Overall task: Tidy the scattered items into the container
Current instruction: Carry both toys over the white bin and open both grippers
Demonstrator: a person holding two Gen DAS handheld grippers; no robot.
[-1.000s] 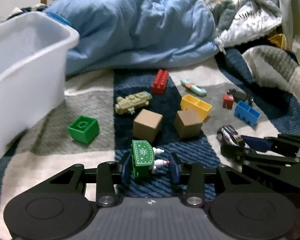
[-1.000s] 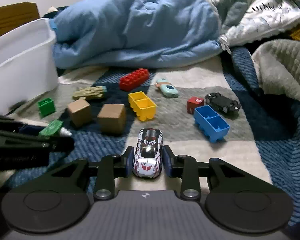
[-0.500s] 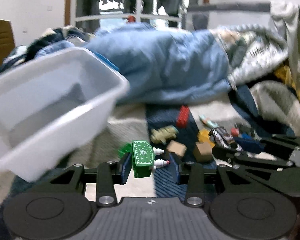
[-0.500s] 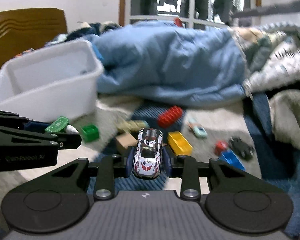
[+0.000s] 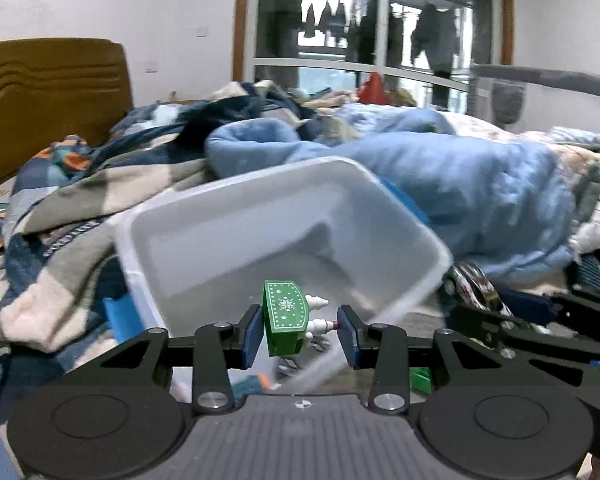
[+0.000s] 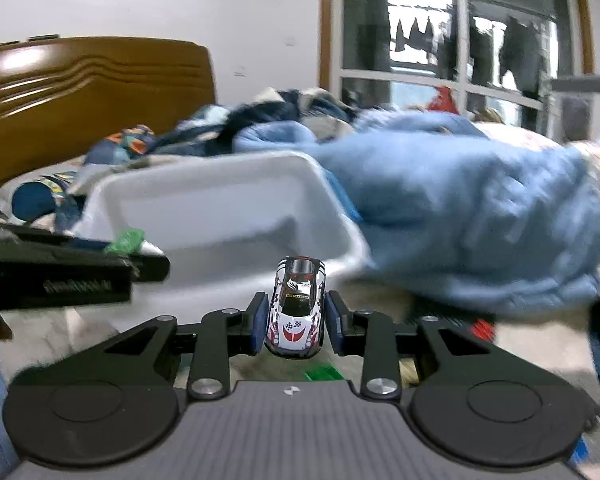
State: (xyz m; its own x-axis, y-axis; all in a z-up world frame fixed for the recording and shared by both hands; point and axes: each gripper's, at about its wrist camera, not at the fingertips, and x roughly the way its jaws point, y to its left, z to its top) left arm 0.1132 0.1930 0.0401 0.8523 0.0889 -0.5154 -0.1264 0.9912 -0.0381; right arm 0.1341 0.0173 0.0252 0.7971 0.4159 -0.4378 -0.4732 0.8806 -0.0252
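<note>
Left wrist view: left claw [image 5: 298, 334] grips a green toy [image 5: 285, 322], a glossy block with a white snowflake print and small white pegs jutting toward the right pad; the left pad presses the block, the pegs meet the right pad. It hangs in front of the near rim of the white tub [image 5: 384, 184], a smooth translucent plastic bin with rounded corners, tilted in frame, its inside seen from above. Only this view shows a blue brick [image 5: 118, 318] against the tub's left outer wall and a green brick [image 5: 420, 380] low behind the right finger. The right claw [image 5: 496, 308] enters from the right, carrying something shiny. Right wrist view: right claw [image 6: 296, 320] is clamped on a toy car [image 6: 298, 306], glossy white with red and black markings, nose up, held by its flanks, level with the tub's [image 6: 204, 184] near right corner and outside it. Left claw [image 6: 140, 258] shows at left edge over the tub, green toy [image 6: 125, 241] blurred. Only this view shows a red piece [image 6: 483, 328] on the bed. Behind the tub, a puffy blue quilt [image 6: 460, 192], rumpled plaid blankets [image 5: 80, 184], a carved wooden headboard [image 6: 80, 96], glazed doors [image 5: 372, 40].
</note>
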